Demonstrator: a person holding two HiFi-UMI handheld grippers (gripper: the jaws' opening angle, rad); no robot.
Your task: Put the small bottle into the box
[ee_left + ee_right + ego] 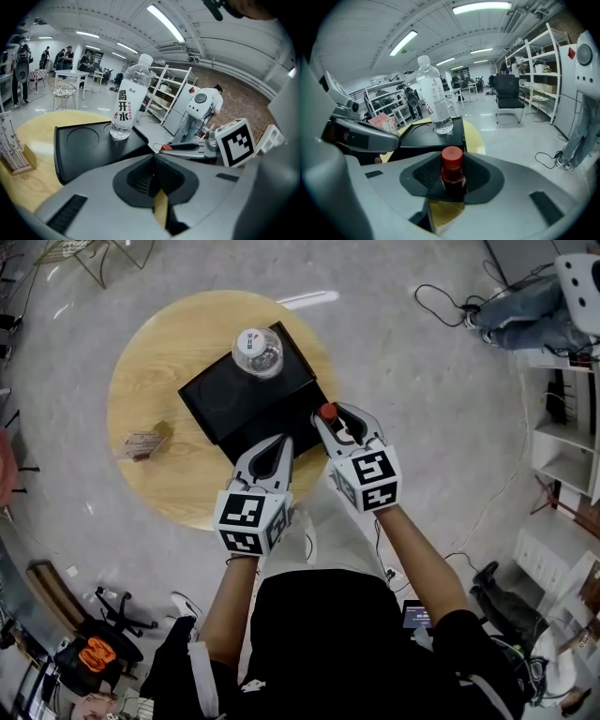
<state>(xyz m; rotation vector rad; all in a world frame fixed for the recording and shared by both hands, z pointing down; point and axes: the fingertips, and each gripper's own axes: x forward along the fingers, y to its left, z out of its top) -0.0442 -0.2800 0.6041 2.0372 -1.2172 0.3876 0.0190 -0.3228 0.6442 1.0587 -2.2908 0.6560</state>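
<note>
The small bottle (452, 169) with the red cap is clamped between the jaws of my right gripper (335, 424), at the near corner of the box (214, 397) and not yet inside it. I judge the pick-up done and the placing left. A tall water bottle (257, 351) stands at the box's far side, and a round recess (82, 137) beside it holds nothing. My left gripper (275, 444), jaws together on nothing, hangs just beside the box's near edge.

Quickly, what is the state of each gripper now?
Left gripper: closed, empty.
Right gripper: closed on the small bottle with red cap.
</note>
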